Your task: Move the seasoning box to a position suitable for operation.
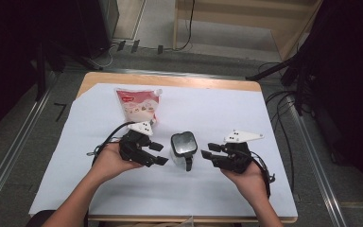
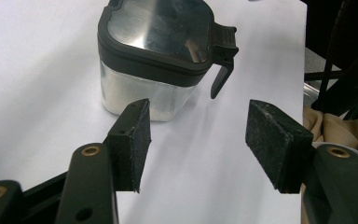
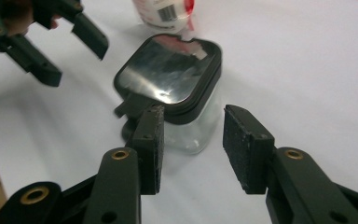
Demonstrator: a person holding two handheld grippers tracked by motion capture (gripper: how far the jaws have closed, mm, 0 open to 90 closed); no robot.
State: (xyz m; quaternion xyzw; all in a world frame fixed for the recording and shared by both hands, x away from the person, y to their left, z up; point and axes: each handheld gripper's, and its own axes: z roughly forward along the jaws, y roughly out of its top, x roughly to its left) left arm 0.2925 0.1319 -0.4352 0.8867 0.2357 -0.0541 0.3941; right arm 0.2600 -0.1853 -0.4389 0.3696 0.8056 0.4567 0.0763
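Lidded clear jar (image 1: 184, 149) stood at table centre, untouched. Left gripper (image 1: 159, 153) at its nine o'clock, right gripper (image 1: 209, 153) at three; both spread wide, empty. Pouch (image 1: 138, 105) at eleven.

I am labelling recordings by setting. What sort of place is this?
Probably a lab or recording room: a table under white paper, loose cables on the grey floor, and dark stands around it.

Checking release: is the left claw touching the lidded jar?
Apart. The left gripper view shows bare white table between the left claw and the lidded jar.
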